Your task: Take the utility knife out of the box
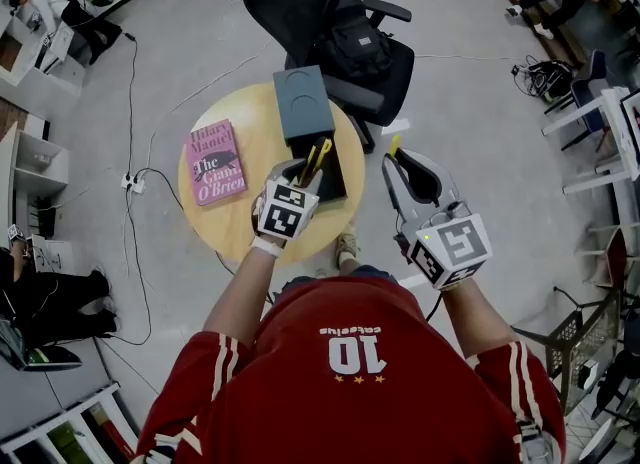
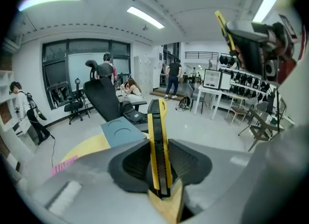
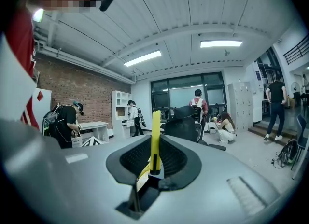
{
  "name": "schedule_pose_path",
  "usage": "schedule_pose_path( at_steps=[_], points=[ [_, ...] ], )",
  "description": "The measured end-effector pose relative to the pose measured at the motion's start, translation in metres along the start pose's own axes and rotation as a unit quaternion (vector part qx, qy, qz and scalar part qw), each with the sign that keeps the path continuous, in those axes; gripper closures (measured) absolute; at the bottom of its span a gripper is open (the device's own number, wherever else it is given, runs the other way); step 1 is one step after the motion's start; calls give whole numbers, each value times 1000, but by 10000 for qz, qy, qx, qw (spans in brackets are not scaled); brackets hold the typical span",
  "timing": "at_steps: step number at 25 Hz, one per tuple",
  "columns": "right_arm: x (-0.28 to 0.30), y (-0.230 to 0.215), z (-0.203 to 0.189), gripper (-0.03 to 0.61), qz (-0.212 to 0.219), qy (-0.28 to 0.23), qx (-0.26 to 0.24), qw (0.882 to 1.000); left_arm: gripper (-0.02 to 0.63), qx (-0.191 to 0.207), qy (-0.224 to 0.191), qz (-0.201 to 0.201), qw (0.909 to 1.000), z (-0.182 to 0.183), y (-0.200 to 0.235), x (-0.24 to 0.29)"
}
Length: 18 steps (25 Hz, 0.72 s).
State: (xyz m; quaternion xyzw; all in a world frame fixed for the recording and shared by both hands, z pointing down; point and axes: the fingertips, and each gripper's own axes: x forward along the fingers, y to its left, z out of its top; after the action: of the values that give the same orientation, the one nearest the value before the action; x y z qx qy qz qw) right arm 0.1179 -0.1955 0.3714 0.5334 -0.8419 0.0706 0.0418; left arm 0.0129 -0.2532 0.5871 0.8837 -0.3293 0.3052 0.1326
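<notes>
the yellow and black utility knife (image 2: 158, 155) is held in the left tongs (image 2: 159, 167). the two dark pads press on its sides, so these tongs are closed on the knife. the knife points forward and up, away from the hand. seen from the head view, it sits over the dark open part (image 1: 335, 180) of the box, close to the near edge of the counter. i cannot tell if it touches the box from there, but the left gripper view shows its far end up in the air.

the grey-blue flat box top (image 1: 303, 102) lies just behind the dark open part, on the far side of the round yellow wooden counter (image 1: 235, 227). a pink book (image 1: 215, 162) lies flat on the counter to the left of the box, apart from it.

the right tongs (image 3: 154, 160) are off to the right of the counter, past its edge. they stand narrow and pinch a thin yellow strip (image 3: 155, 141) that sticks straight up between the pads. i cannot tell what the strip is.

a black office chair (image 1: 350, 42) stands behind the counter. the person holding the tongs wears a red shirt (image 1: 360, 372).
</notes>
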Motion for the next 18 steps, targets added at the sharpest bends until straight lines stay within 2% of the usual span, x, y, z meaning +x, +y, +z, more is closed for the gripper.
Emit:
schedule_pose_path(
  at_steps=[4, 8, 14, 18],
  points=[
    [-5, 15, 7, 528, 93, -78, -46, 9999, 483, 24, -452, -1, 9990, 25, -6, -40],
    [-12, 28, 12, 528, 137, -132, -125, 9997, 483, -127, -968, -77, 9952, 49, -14, -81],
    [-20, 44, 20, 528, 185, -199, -234, 9994, 485, -102, -1549, -88, 9878, 62, -16, -126],
    [-27, 54, 24, 528, 163, -259, -274, 9992, 485, -112, -1749, -85, 9845, 64, -17, -148]
  ],
)
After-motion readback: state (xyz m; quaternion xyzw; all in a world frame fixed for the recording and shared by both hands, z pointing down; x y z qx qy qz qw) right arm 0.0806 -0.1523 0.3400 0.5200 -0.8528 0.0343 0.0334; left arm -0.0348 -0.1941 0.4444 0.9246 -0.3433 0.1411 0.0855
